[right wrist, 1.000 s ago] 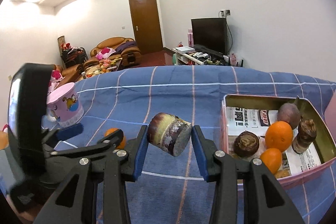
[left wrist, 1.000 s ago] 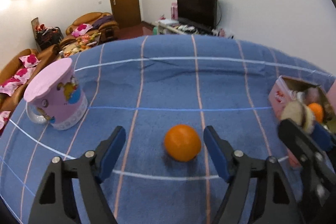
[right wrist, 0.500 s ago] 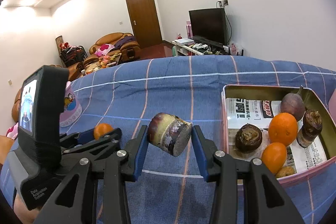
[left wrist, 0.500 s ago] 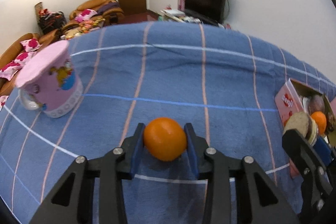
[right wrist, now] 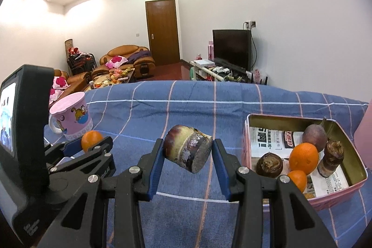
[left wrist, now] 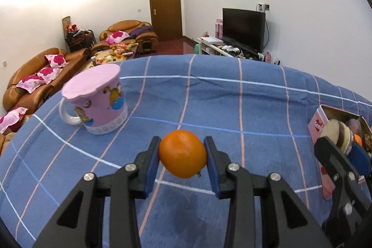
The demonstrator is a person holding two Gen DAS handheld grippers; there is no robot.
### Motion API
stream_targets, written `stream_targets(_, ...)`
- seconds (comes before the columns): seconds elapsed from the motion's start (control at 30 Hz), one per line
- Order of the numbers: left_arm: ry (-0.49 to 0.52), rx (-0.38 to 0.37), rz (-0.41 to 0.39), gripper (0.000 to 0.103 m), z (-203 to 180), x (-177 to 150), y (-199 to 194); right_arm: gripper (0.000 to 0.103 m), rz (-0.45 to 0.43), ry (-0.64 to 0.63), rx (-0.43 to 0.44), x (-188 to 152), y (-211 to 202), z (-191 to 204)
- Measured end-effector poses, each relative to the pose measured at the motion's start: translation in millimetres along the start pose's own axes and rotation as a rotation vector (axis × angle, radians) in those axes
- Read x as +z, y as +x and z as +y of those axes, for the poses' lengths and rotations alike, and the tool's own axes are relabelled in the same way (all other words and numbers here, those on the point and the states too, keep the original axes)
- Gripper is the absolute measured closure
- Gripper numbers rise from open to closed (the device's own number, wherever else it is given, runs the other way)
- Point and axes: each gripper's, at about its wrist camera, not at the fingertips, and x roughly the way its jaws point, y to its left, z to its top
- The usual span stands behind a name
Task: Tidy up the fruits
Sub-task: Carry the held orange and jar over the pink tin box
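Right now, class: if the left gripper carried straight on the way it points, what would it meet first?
The left gripper, shut on the orange, points across bare blue checked cloth. The way looks free; the pink mug sits off to its left, though depth is unclear.

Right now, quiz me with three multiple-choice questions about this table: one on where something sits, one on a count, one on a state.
1. Where is the pink mug?
A. inside the tin
B. on the blue cloth, left of the held orange
C. in the right gripper

2. How many oranges lie in the tin?
A. two
B. none
C. five

3. What is the left gripper doing?
A. open over the mug
B. open and empty
C. shut on an orange

Answers: 1 B, the mug stands on the cloth. 2 A, the right wrist view shows two. 3 C, both pads press the orange.
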Motion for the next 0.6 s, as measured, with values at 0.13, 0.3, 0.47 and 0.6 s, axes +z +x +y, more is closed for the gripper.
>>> stream_targets(0.13, -0.009, 0.014, -0.025, 0.064, -1, -4, -9, 0.059, -0.012, -0.014, -0.01, -1, -6, 2)
stream_targets(0.3, -0.016, 0.017, -0.047, 0.064, -1, -9, -17, 0.059, -0.024, -0.022, -0.017, -3, -14, 2)
stream_targets(0.47, -0.034, 0.019, -0.057, 0.064, -1, -13, -23, 0.059, -0.03, -0.026, -0.022, -6, -19, 2)
stream_targets(0.6, -0.034, 0.012, -0.065, 0.064, -3, -15, -27, 0.059, -0.04, -0.038, -0.023, -7, -24, 3)
